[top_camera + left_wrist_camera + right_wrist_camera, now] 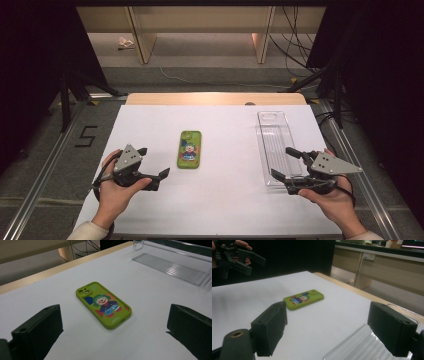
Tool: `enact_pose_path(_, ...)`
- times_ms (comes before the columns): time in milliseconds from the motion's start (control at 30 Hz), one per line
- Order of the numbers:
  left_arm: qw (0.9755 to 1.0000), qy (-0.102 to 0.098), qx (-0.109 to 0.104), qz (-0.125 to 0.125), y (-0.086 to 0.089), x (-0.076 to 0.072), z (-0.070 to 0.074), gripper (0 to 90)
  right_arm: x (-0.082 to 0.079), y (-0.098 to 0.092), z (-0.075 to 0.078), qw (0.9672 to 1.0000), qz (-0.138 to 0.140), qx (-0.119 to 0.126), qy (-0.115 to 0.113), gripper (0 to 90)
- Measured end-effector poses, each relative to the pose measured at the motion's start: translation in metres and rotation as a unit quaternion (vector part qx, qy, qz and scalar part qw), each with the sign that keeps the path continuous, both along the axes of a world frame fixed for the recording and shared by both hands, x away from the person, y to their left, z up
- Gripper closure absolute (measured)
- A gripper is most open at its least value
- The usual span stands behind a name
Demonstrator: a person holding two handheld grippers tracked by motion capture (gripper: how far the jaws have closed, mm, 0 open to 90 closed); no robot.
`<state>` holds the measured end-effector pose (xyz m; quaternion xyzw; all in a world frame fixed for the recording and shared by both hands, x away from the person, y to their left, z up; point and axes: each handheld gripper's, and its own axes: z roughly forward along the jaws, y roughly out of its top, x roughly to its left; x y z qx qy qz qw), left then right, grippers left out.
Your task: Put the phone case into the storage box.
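Floor mark (pixel 86 136): "5" | phone case (pixel 189 149): clown picture, no text

Your flat green rubbery phone case with a clown picture (pixel 190 149), lying face up on the white table, camera holes at the far end, near your long clear plastic tray (pixel 274 145), not touching it

Your right gripper (pixel 286 163) hides part of the clear tray's (pixel 272 131) near end; the tray's right end blurs in the left gripper view.
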<state>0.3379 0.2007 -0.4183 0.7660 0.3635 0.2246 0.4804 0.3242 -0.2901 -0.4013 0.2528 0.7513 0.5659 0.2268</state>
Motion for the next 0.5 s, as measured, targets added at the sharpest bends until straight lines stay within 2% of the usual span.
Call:
enact_pose_path(233, 1.0000, -0.004, -0.004, -0.001, -0.0005, -0.0009, 0.0013, 0.0, -0.0004, -0.0002, 0.0006, 1.0000, 0.000, 0.000, -0.002, 17.2)
enact_pose_path(500, 1.0000, -0.007, -0.001, -0.004, -0.0018, 0.0047, 0.0008, 0.0, 0.0020, 0.0016, -0.0019, 1.0000, 0.000, -0.003, 0.004, 17.3)
